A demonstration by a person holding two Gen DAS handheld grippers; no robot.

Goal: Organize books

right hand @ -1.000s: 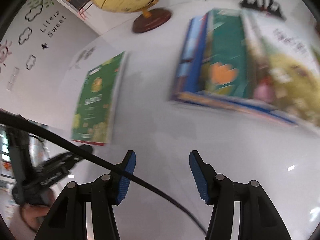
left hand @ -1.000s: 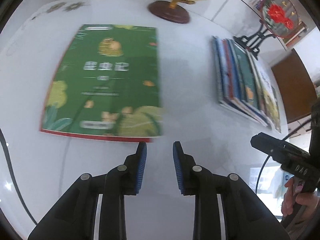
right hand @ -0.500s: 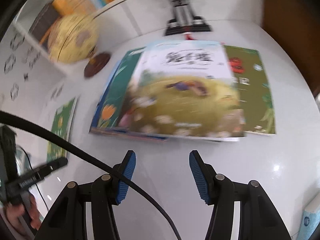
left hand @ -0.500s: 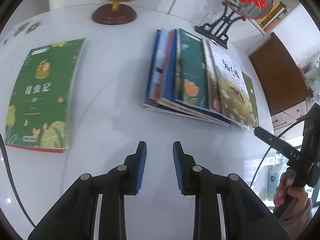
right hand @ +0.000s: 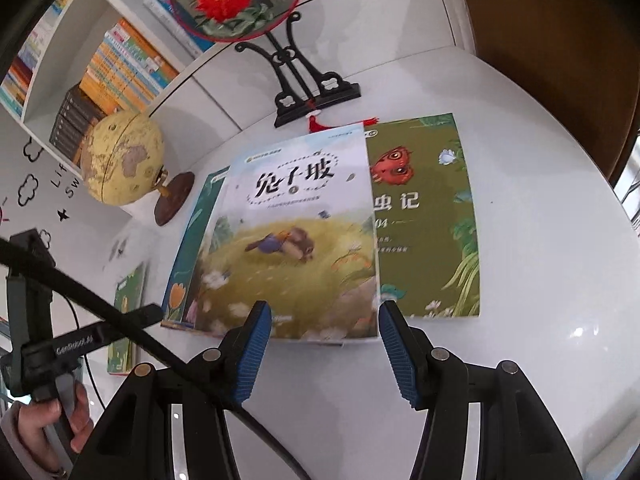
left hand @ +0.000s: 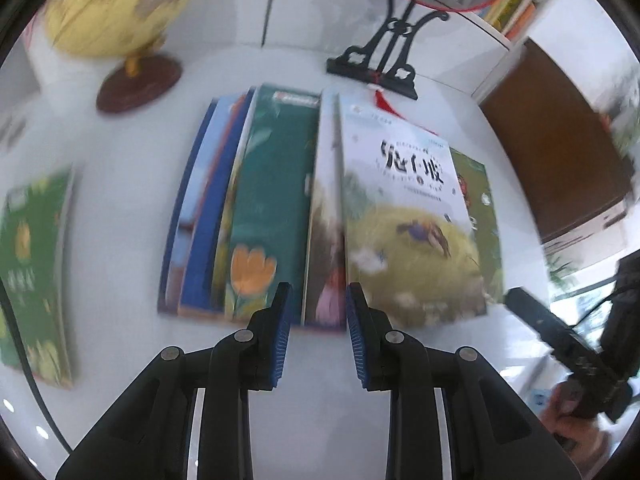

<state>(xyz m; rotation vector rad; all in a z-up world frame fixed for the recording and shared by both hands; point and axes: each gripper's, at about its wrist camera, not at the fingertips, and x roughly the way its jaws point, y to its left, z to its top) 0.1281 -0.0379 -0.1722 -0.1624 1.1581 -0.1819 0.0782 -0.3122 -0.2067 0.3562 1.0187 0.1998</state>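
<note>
On the white table [right hand: 540,240] we're looking at a fanned stack of books [left hand: 280,208], rabbit-cover book [right hand: 296,248] on top, one green book [left hand: 36,272] lying well apart to the left. Left gripper [left hand: 316,336] is hanging over the stack's near edge, jaws narrowly apart, gripping nothing. Right gripper [right hand: 324,356] is standing open and empty, lined up with the top book's near edge. We're judging this as the approach step; next move calls for getting a finger under that thin cover edge.
</note>
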